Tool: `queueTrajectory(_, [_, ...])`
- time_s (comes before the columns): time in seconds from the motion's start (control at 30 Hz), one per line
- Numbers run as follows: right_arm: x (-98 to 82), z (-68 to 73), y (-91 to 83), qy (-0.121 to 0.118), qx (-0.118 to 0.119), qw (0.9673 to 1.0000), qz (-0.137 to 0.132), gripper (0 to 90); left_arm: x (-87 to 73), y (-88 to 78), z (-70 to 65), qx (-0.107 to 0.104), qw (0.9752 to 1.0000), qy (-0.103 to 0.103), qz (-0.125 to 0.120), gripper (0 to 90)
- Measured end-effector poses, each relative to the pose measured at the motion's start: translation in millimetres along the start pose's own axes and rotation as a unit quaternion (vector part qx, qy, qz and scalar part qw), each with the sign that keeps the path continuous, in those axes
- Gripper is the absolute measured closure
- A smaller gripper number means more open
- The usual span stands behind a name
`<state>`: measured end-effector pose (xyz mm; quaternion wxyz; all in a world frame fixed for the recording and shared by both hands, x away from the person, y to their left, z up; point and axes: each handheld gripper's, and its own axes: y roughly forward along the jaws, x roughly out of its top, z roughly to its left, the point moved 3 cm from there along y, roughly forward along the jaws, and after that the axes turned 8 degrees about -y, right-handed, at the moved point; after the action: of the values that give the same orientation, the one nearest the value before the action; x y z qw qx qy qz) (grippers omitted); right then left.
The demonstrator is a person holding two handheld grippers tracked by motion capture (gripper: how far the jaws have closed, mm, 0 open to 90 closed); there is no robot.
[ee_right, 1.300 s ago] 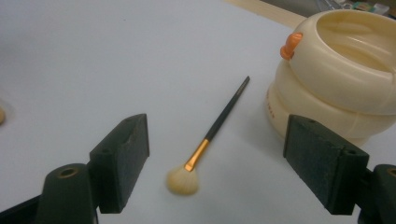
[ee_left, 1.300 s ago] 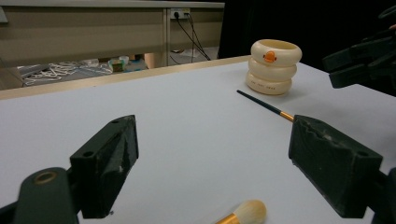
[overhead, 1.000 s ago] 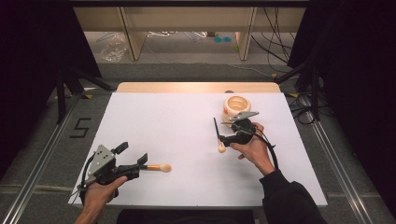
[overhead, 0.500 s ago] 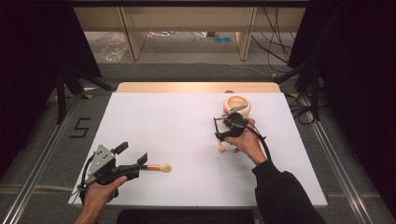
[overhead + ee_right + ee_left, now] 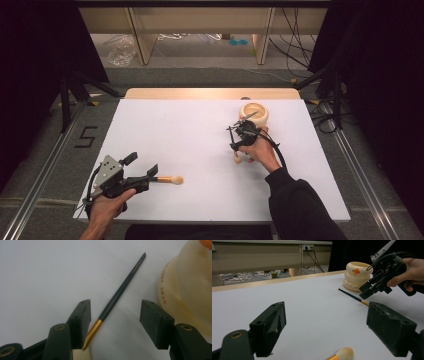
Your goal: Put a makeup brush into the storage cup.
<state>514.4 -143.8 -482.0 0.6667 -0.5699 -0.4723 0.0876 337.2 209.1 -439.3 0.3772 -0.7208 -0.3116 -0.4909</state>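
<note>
A thin dark-handled brush (image 5: 120, 292) with a gold ferrule lies on the white table (image 5: 175, 130), beside a cream ribbed holder (image 5: 253, 113). My right gripper (image 5: 115, 310) points down over it. Its jaws have just been closing and straddle the handle without pressing it. In the high view the right gripper (image 5: 234, 144) covers most of that brush, and the pale head (image 5: 237, 160) shows below it. A second brush with a fluffy tan head (image 5: 172, 179) lies at the front left. My left gripper (image 5: 142, 166) stands open around its handle end, with the head (image 5: 342, 353) low between the jaws.
The left gripper view also takes in the holder (image 5: 355, 275), with an orange mark on its front, and the right gripper (image 5: 372, 288) beside it. A wooden strip (image 5: 210, 93) borders the table's far edge. Shelving and cables stand on the floor beyond.
The right hand has moved left and tipped down over the thin brush, and its jaws have narrowed around the handle. The left hand and its brush have not moved.
</note>
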Motion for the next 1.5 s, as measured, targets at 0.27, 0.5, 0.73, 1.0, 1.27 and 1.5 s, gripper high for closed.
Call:
queueTrajectory(0.27, [3.0,0.8,11.3,-0.014,0.003,0.9995,0.027,51.2,0.1,-0.2,0.1,0.0,1.0,-0.001,-0.002,15.7])
queueTrajectory(0.5, [3.7,1.2,15.0,-0.021,0.012,0.9991,0.036,56.4,0.3,-0.3,0.2,0.0,1.0,-0.001,-0.002,15.7])
queueTrajectory(0.73, [3.5,-2.3,14.5,-0.019,0.025,0.9983,0.048,62.2,0.3,-0.3,0.3,0.0,1.0,-0.002,-0.003,15.7])
queueTrajectory(1.0, [4.8,-6.4,12.2,-0.027,0.038,0.996,0.076,73.2,0.4,-0.5,0.9,0.002,1.0,-0.003,-0.003,15.7])
queueTrajectory(1.27, [4.7,-9.2,10.5,-0.033,0.053,0.9932,0.099,81.1,0.6,-0.8,1.4,0.003,1.0,-0.003,-0.003,15.8])
queueTrajectory(1.5, [5.6,-10.7,9.9,-0.044,0.058,0.9897,0.123,83.3,0.8,-0.9,1.6,0.003,1.0,-0.003,-0.004,15.7])
